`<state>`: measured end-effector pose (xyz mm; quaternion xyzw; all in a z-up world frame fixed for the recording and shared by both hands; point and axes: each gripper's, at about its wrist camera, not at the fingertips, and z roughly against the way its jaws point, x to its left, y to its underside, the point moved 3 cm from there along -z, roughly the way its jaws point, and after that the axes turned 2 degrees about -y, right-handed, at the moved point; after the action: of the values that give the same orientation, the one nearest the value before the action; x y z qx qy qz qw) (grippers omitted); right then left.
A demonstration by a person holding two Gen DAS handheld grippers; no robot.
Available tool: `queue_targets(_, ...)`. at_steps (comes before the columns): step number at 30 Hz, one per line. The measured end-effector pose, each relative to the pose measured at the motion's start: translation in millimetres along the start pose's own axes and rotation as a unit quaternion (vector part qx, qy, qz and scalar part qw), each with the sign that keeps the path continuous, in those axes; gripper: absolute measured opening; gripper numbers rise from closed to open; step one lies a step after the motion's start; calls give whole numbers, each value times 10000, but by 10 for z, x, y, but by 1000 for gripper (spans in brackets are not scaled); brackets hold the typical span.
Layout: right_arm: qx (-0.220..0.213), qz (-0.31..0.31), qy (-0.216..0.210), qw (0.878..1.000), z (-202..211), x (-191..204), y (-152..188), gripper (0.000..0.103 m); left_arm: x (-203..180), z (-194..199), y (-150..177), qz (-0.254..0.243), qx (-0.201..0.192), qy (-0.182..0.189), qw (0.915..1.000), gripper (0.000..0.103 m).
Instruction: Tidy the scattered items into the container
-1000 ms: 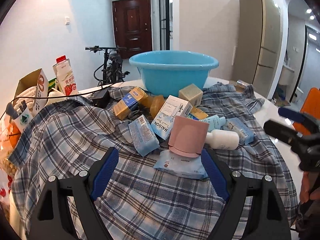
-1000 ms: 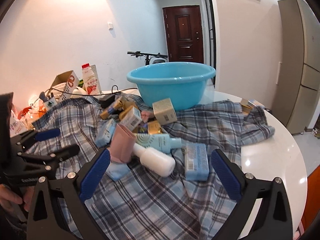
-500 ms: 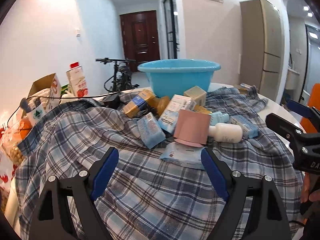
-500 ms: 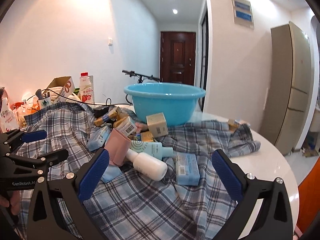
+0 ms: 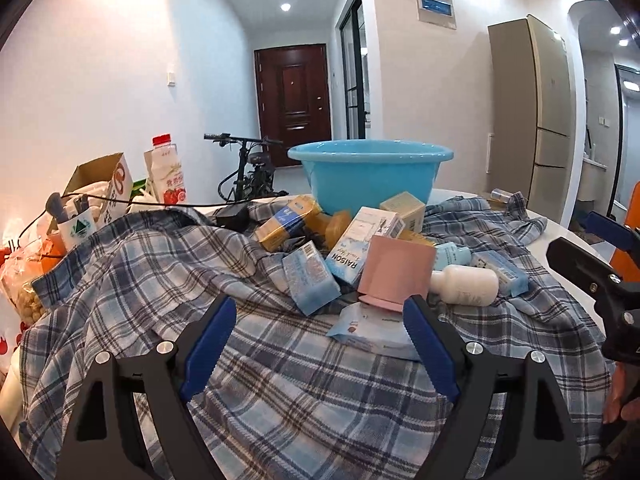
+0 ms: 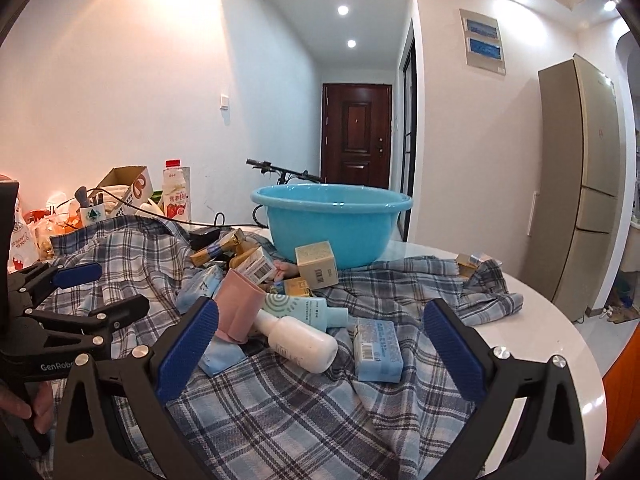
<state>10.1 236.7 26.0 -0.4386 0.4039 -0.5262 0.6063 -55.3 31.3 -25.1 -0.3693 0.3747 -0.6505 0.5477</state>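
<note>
Pink cup (image 5: 396,274) lies just beyond the spread, empty left gripper (image 5: 318,344); right gripper (image 6: 320,344) likewise spread.

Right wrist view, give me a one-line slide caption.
Open right hand-held gripper faces a white bottle and boxes on a plaid shirt, blue basin behind.

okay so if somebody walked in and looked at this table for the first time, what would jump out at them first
Probably the big round light-blue plastic basin, standing empty-looking at the far side of the table, behind a jumble of small boxes and bottles. In that pile, a dusty-pink plastic cup lies on its side next to a toppled white plastic bottle, all on a rumpled blue-and-white plaid shirt spread over the tabletop. Both open grippers, left gripper and right gripper, hold nothing.
</note>
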Motion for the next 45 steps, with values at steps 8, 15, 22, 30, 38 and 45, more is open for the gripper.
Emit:
queue_targets(8,-88,78,-138,9998,-4,33,26,102,-94,113,0,-216,-362,-74,9991,103)
queue_targets(15,10,-101,-66,9999,3,-35,50,102,-7,167,-8,-6,-501,-307,9983,103)
queue_targets(22,-5,-148,-1,9999,28,-66,62,102,200,285,15,486,-755,-609,9941,103)
queue_targets(30,18,-264,214,9994,22,-135,68,102,192,275,14,418,-750,-487,9951,103)
queue_targets(38,9,-321,365,9988,38,-173,70,102,201,276,24,494,-738,-508,9947,103)
queue_targets(45,27,-325,390,9987,35,-178,66,102,196,271,22,498,-715,-479,9950,103)
